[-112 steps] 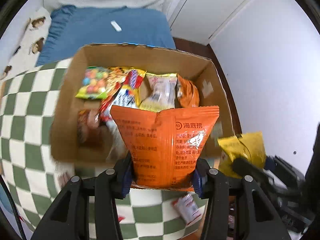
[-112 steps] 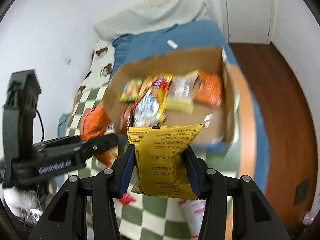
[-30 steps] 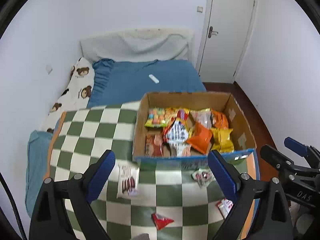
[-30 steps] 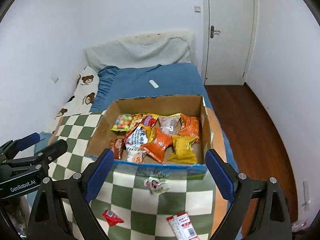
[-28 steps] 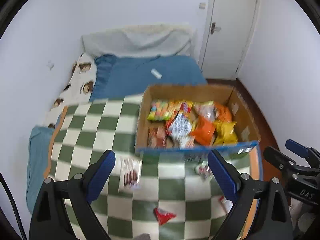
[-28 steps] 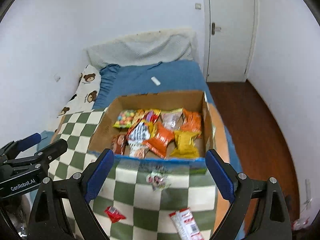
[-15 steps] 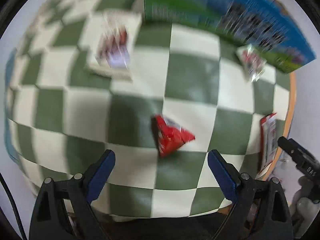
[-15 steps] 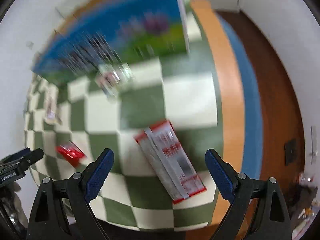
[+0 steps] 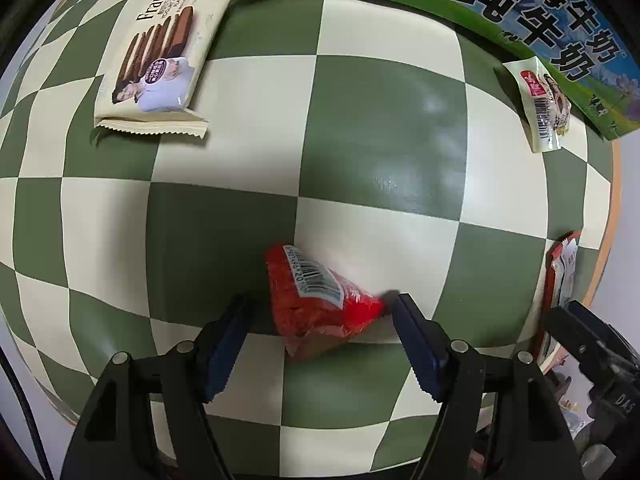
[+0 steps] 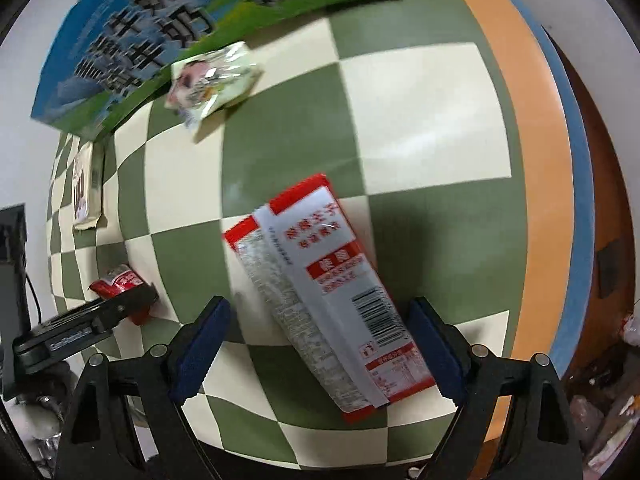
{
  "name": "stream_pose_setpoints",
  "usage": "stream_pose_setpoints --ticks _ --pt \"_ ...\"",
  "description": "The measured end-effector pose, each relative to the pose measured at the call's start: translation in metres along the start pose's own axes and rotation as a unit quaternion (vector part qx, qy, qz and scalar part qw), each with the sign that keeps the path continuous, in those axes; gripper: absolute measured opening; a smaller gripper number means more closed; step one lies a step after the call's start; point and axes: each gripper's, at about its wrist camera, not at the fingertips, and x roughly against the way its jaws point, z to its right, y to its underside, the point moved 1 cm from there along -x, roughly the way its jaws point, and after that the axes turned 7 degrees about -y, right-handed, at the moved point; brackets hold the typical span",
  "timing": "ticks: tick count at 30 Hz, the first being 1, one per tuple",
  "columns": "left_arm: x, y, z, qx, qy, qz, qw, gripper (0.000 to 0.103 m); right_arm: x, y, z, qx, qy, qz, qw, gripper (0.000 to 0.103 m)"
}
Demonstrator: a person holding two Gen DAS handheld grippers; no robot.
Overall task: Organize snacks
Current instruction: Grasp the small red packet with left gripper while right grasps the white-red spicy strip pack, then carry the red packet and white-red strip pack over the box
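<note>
Red packet (image 9: 316,300) lies between the closing left tool's (image 9: 320,312) still-apart pads.

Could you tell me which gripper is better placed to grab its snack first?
Probably the left gripper: its jaws have just been closing and already bracket the small red packet. The right gripper stands wide around the long red-and-white packet.

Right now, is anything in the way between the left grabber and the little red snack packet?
Nothing visible. The left gripper straddles the small red packet on the checkered tablecloth; its jaws have been closing, one already at the packet's tip.
</note>
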Motion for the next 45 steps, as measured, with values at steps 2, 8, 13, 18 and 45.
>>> stream_pose_setpoints --ticks 2,8,13,18,45 --pt "0.0 0.0 0.004 -0.005 -0.004 0.006 1.0 0.053 -0.005 0.002 0.0 0.014 0.02 -0.006 1.0 0.09" --pt "0.009 -0.002 0.021 -0.03 -0.024 0.038 0.9985 0.048 -0.007 0.012 -0.003 0.069 0.058 0.004 0.996 0.063" --pt "0.031 0.008 0.034 -0.045 -0.02 0.06 0.997 0.048 0.005 0.019 -0.009 0.068 0.044 0.016 0.997 0.06" --pt "0.078 0.011 0.044 -0.051 0.003 0.099 0.9938 0.048 0.031 0.026 -0.013 0.062 0.027 0.014 0.998 0.059" --pt "0.183 -0.255 0.037 -0.068 -0.014 0.149 0.9864 0.048 0.138 -0.27 -0.127 0.055 -0.034 0.123 0.99 0.059"
